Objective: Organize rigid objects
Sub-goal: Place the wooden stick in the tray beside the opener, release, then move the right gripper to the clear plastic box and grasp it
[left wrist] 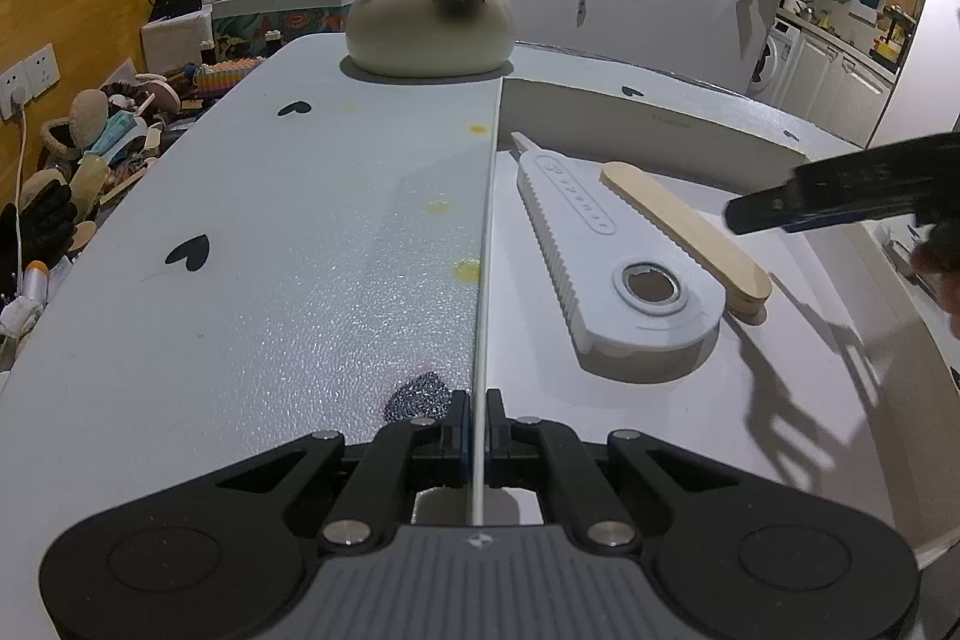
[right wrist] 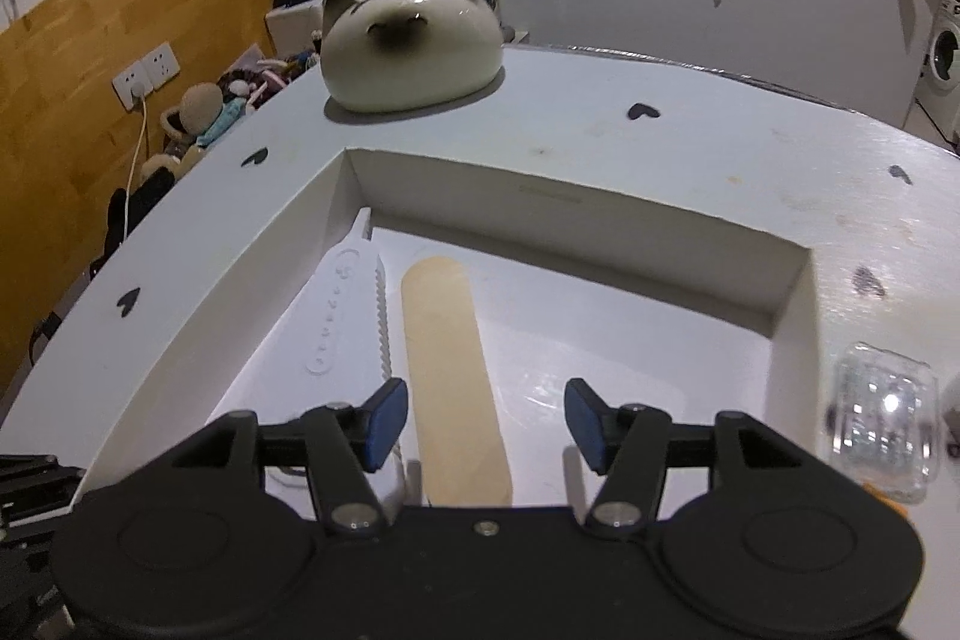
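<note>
While a wooden stick lies in the white box, long axis running twelve to six, the right gripper hangs released directly over its near end. At nine o'clock, the left gripper pinches the box's wall.

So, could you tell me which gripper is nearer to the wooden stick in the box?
Right. The right gripper hangs open directly over the wooden stick, which runs up between its fingers. The left gripper is off to the stick's left, shut on the white box's wall.
</note>
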The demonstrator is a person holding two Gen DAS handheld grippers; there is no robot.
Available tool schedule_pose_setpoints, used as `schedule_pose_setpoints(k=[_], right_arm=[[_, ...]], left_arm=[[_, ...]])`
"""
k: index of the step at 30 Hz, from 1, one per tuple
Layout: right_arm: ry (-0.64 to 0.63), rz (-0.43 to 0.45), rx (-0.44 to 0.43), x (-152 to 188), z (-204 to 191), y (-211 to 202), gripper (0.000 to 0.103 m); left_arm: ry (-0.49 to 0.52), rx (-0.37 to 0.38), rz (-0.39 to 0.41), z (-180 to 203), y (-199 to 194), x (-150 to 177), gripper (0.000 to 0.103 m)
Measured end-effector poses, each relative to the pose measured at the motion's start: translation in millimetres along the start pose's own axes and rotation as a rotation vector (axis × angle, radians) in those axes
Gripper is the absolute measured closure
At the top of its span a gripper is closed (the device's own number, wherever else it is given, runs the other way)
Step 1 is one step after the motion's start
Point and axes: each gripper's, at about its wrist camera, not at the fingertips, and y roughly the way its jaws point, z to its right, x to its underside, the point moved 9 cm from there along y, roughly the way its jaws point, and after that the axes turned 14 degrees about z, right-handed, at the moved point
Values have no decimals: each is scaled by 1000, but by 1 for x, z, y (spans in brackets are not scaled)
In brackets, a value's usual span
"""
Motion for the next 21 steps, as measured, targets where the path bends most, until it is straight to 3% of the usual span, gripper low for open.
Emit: schedule_pose_setpoints(k=[7, 11, 21], right_arm=[[30, 42, 2, -4, 10, -31, 34], [35, 67, 9, -3, 14, -49, 22], [82, 119, 28, 15, 33, -97, 9]], left_arm=[[-2, -3, -3, 0, 0, 0, 101], [-8, -5, -2, 0, 0, 0, 101], [-11, -12, -2, 0, -1, 0, 100]])
